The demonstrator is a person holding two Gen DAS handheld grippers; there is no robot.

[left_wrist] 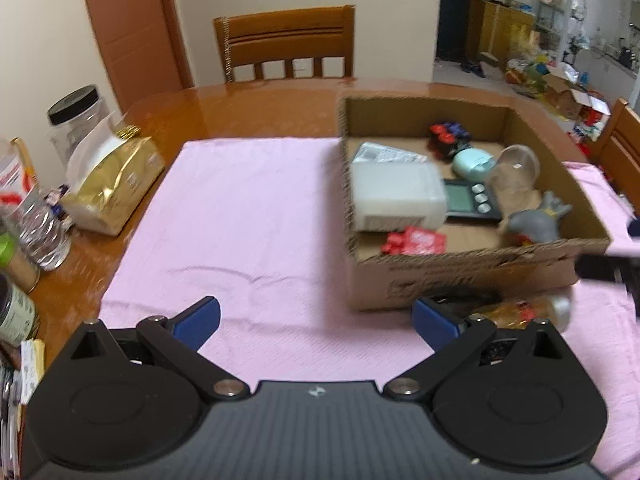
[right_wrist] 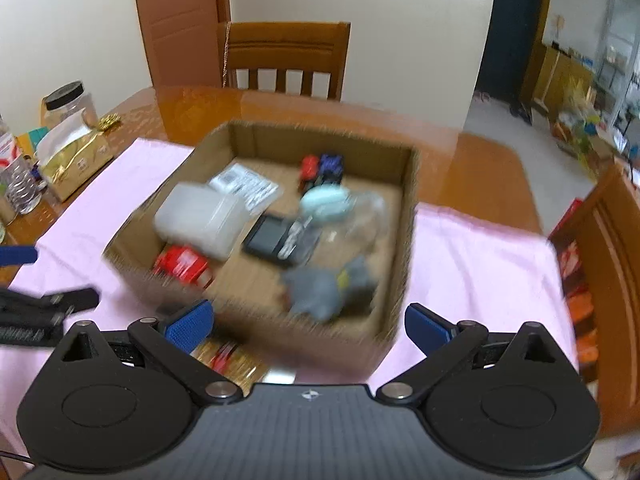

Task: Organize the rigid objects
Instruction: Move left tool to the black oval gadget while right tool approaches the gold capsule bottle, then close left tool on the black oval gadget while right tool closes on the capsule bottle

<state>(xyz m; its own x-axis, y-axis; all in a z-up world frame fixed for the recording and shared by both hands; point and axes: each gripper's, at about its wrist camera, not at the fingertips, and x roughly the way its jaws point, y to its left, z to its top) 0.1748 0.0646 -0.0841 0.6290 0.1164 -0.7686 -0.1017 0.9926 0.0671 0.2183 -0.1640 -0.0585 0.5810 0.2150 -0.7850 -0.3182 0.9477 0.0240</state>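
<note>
A cardboard box (left_wrist: pixel 460 276) (right_wrist: pixel 404 208) stands on the pink cloth (left_wrist: pixel 240 216) (right_wrist: pixel 472 256). It holds a translucent plastic case (left_wrist: pixel 396 196) (right_wrist: pixel 200 216), a black timer (left_wrist: pixel 472 200) (right_wrist: pixel 276 240), a grey toy (left_wrist: pixel 536 220) (right_wrist: pixel 328 288), a mint case (left_wrist: pixel 476 162) (right_wrist: pixel 324 200), a clear cup (left_wrist: pixel 516 168), a red packet (left_wrist: pixel 416 240) (right_wrist: pixel 182 264) and a red-blue toy (left_wrist: pixel 448 136) (right_wrist: pixel 324 170). A yellow-red bottle (left_wrist: pixel 524 312) (right_wrist: pixel 228 358) lies on the cloth before the box. My left gripper (left_wrist: pixel 316 320) is open and empty. My right gripper (right_wrist: pixel 308 326) is open and empty above the box's near wall.
A gold tissue pack (left_wrist: pixel 116 180) (right_wrist: pixel 72 160), a black-lidded jar (left_wrist: pixel 76 120) (right_wrist: pixel 68 104) and bottles (left_wrist: pixel 40 232) stand at the table's left. A wooden chair (left_wrist: pixel 288 44) (right_wrist: pixel 284 56) is behind the table, another at the right (right_wrist: pixel 604 264).
</note>
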